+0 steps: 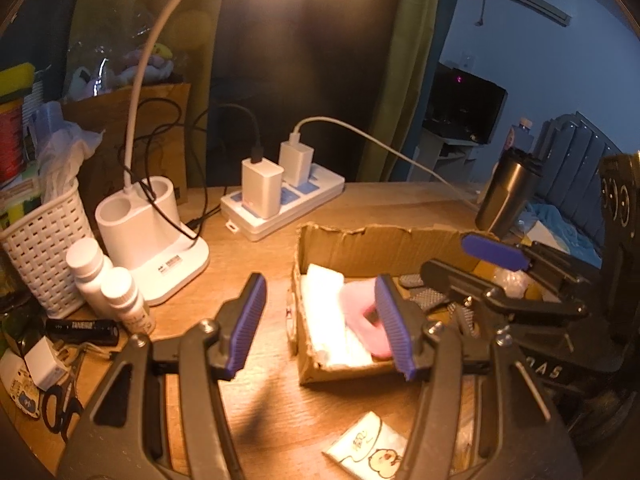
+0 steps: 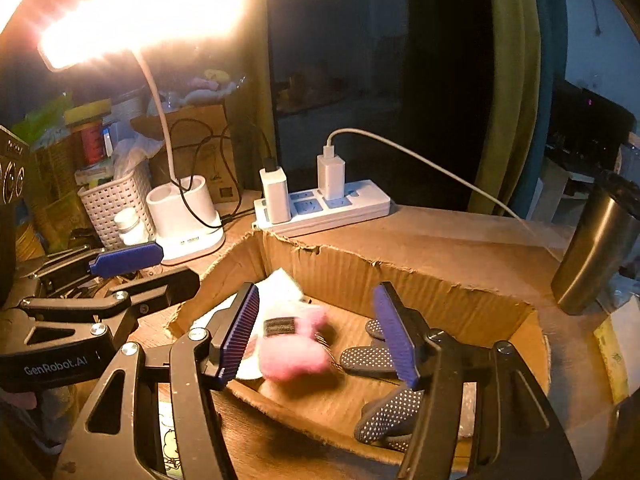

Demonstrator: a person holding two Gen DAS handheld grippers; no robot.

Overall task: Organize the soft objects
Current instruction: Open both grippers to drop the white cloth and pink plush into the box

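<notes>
Both grippers hover over the wooden table (image 1: pixel 280 400), each with its blue-padded fingers spread apart and holding nothing. Between the fingers of the right gripper (image 2: pixel 316 340) a fluffy pink soft item (image 2: pixel 294 356), blurred, is inside the torn cardboard box (image 2: pixel 420 276), at the box's left end, partly over a white cloth (image 2: pixel 280 284). Dark dotted socks (image 2: pixel 390 416) lie toward the right side of the same box. The left gripper (image 1: pixel 320 320) is at the left edge of the box, with its right finger (image 1: pixel 394 324) in front of the pink item. Behind the box stand a white power strip (image 2: pixel 344 204) and a desk lamp base (image 1: pixel 148 240); a metal tumbler (image 2: pixel 596 248) stands near the table's right edge
</notes>
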